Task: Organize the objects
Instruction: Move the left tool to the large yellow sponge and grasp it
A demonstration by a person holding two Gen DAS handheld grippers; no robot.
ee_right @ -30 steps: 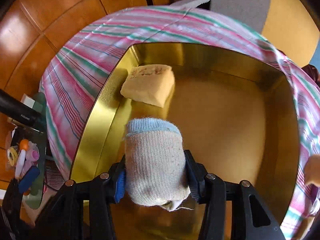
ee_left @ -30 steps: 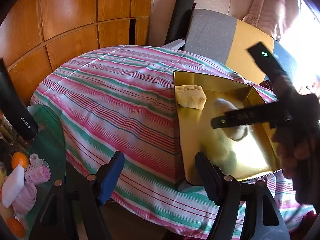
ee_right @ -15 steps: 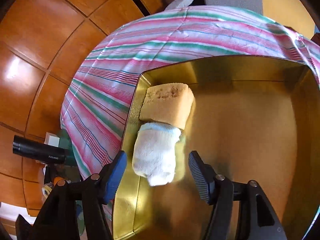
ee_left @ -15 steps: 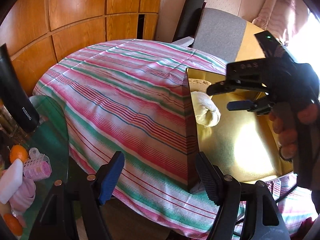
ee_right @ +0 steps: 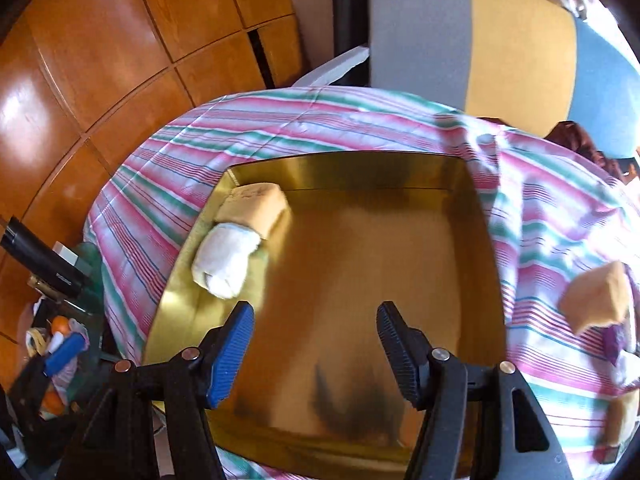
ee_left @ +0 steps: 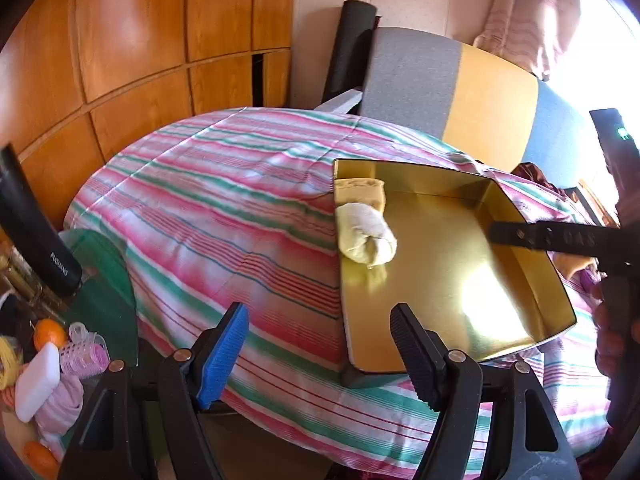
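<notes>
A gold tray (ee_left: 520,316) (ee_right: 460,184) sits on the striped tablecloth. In its far left corner lie a tan sponge (ee_left: 362,194) (ee_right: 256,206) and, touching it, a rolled white sock (ee_left: 366,236) (ee_right: 226,258). My right gripper (ee_right: 316,344) hovers open above the tray's near half with nothing between its fingers; in the left wrist view its black body (ee_left: 560,238) reaches in from the right, held by a hand. My left gripper (ee_left: 320,348) is open and empty over the tray's near left corner and the cloth. Another tan sponge (ee_right: 596,300) lies on the cloth right of the tray.
A striped cloth (ee_left: 224,208) covers the round table. A low glass side table (ee_left: 104,300) at the left holds oranges, pink hair rollers, a white block and a black bottle (ee_left: 36,224). A grey, yellow and blue chair back (ee_left: 452,88) stands behind. Wood panelling lines the wall.
My right gripper let go of the sock, opened and pulled back up and to the right; the sock now lies in the tray against the sponge. The left gripper barely shifted.
</notes>
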